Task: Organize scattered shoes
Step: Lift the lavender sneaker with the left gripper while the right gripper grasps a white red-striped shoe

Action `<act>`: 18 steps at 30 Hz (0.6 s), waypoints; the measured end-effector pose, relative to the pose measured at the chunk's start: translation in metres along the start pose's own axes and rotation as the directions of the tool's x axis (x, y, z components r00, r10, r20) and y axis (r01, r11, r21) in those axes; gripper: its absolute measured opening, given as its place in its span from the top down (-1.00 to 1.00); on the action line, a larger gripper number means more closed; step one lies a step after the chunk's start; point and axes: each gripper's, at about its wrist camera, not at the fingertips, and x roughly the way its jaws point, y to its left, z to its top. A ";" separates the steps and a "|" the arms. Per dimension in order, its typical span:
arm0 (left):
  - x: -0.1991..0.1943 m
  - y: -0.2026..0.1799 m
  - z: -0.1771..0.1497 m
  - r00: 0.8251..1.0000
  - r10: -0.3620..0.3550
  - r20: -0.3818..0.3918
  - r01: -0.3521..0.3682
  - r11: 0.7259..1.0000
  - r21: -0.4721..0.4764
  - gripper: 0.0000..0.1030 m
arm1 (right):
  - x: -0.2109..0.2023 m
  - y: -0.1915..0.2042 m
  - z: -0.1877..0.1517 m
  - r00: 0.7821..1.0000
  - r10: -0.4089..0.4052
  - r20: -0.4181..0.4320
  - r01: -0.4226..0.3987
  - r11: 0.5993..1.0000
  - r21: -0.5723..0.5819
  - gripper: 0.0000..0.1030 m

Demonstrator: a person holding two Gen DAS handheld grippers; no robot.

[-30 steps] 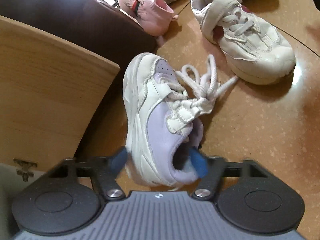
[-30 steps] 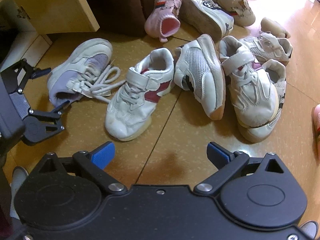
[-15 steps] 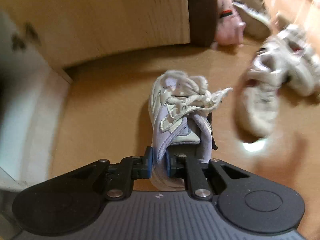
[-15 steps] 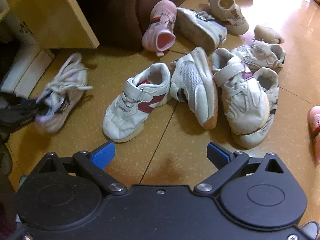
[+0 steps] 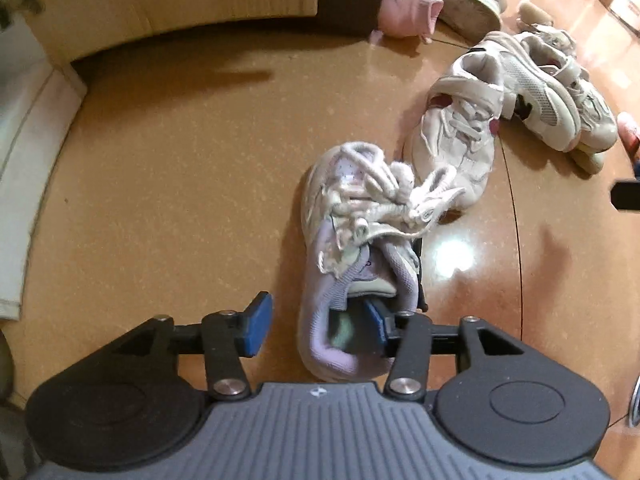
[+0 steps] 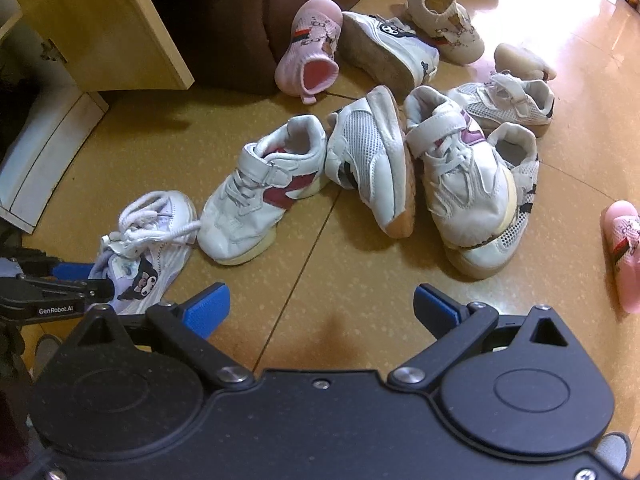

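Note:
A small lilac and white laced sneaker (image 5: 352, 256) stands upright on the floor, toe pointing away from me. My left gripper (image 5: 316, 320) is open; its right finger is inside the shoe's heel opening and its left finger stands clear of the shoe's outer side. The same sneaker (image 6: 148, 248) and the left gripper (image 6: 76, 276) show at the left of the right wrist view. My right gripper (image 6: 320, 308) is open and empty, above bare floor in front of a white sneaker with a maroon mark (image 6: 264, 196).
Several more white, pink and beige shoes lie scattered behind, among them a pink sock shoe (image 6: 312, 52) and a white strap sneaker (image 6: 460, 176). A wooden cabinet panel (image 6: 100, 20) and a dark brown sofa (image 6: 240, 12) stand at the back left. A white baseboard (image 5: 28, 152) lies left.
The left gripper carried the lilac sneaker away from the cabinet, set it on the floor beside the maroon-marked sneaker, and opened its jaws. The right gripper stayed open and shifted slightly.

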 end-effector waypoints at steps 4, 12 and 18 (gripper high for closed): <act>-0.005 0.000 0.001 1.000 -0.019 0.015 0.019 1.000 -0.006 0.04 | 0.009 0.000 0.026 0.997 0.078 0.027 -0.080 0.993 0.091 -0.79; 0.003 -0.001 -0.005 0.999 -0.044 0.017 0.043 0.999 0.021 0.03 | 0.069 -0.025 0.061 0.995 0.099 0.009 -0.091 0.869 0.486 -0.44; 0.011 -0.001 -0.006 0.999 -0.036 0.008 0.036 0.999 0.016 0.59 | 0.092 -0.023 0.069 0.995 0.095 0.016 -0.086 0.809 0.581 -0.33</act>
